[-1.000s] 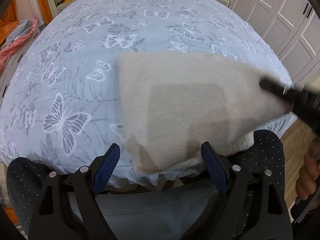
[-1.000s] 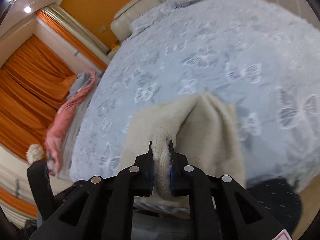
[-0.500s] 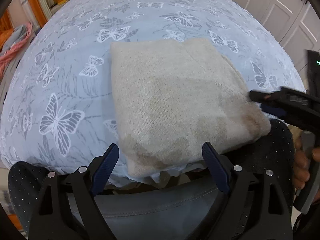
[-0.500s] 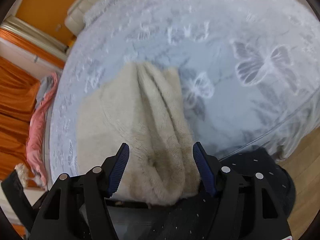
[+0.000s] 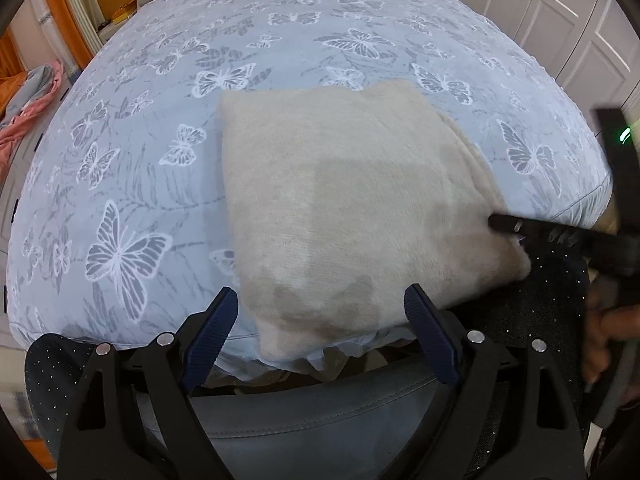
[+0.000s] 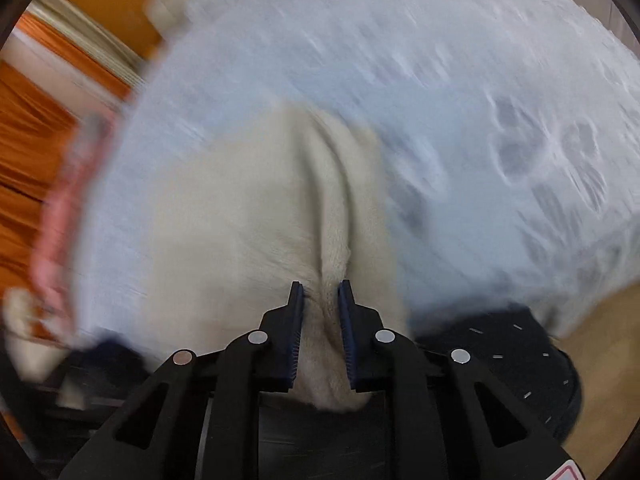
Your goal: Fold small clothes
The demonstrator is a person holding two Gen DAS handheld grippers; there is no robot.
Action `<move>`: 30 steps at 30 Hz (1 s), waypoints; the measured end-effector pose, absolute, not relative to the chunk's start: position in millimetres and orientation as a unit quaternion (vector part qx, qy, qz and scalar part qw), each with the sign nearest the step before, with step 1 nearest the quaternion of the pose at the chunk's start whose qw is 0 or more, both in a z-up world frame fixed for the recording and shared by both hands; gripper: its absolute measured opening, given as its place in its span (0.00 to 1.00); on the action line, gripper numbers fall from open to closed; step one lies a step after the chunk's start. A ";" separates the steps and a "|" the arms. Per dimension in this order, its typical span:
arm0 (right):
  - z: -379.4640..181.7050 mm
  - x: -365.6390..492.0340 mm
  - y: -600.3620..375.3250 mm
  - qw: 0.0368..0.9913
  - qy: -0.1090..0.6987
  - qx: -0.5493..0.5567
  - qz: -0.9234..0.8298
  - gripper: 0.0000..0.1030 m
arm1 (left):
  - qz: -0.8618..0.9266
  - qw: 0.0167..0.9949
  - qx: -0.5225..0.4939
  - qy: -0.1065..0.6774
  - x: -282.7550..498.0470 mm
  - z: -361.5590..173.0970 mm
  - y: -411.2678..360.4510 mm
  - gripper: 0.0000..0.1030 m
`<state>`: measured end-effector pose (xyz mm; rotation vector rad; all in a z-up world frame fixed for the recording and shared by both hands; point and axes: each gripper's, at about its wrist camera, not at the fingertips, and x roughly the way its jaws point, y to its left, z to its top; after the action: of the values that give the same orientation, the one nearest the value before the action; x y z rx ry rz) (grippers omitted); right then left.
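Observation:
A cream fuzzy garment (image 5: 344,208) lies folded into a rough square on the butterfly-print bed (image 5: 160,128), its near edge hanging over the bed's front edge. My left gripper (image 5: 320,320) is open and empty, its jaws wide apart just before the garment's near edge. My right gripper (image 6: 322,320) is shut on a thick fold at the garment's (image 6: 256,216) right edge; it also shows in the left wrist view (image 5: 508,224), at the garment's right side. The right wrist view is blurred by motion.
A dark speckled stool or cushion (image 5: 532,296) stands at the bed's near right corner. Pink and grey clothes (image 5: 24,120) lie off the bed's left side. White wardrobe doors (image 5: 580,20) stand at the right, orange curtains (image 6: 28,152) at the left.
The right gripper held the garment up, let it drop open-jawed onto the bed, and has now closed again on the fold at its right edge. The left gripper stayed open.

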<state>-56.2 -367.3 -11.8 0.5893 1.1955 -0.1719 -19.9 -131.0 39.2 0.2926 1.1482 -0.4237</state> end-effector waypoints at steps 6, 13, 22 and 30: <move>17.1 -65.9 -362.6 0.803 0.505 0.313 -0.052 0.39 | -0.196 0.810 0.143 0.533 -19.0 38.8 -131.5 0.81; -3.0 -57.0 -342.6 0.777 0.544 0.315 -0.020 0.19 | -0.200 0.805 0.147 0.539 -17.2 33.4 -135.9 0.81; -9.8 -72.5 -362.0 0.782 0.552 0.280 -0.075 0.09 | -0.194 0.806 0.141 0.541 -13.5 33.9 -135.7 0.82; 21.1 -61.4 -360.5 0.797 0.518 0.304 -0.056 0.18 | -0.191 0.811 0.150 0.532 -14.7 33.6 -141.4 0.82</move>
<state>-61.4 -360.5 21.1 0.6524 1.1130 -0.1195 -14.7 -141.4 33.6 0.3211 1.1368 -0.4084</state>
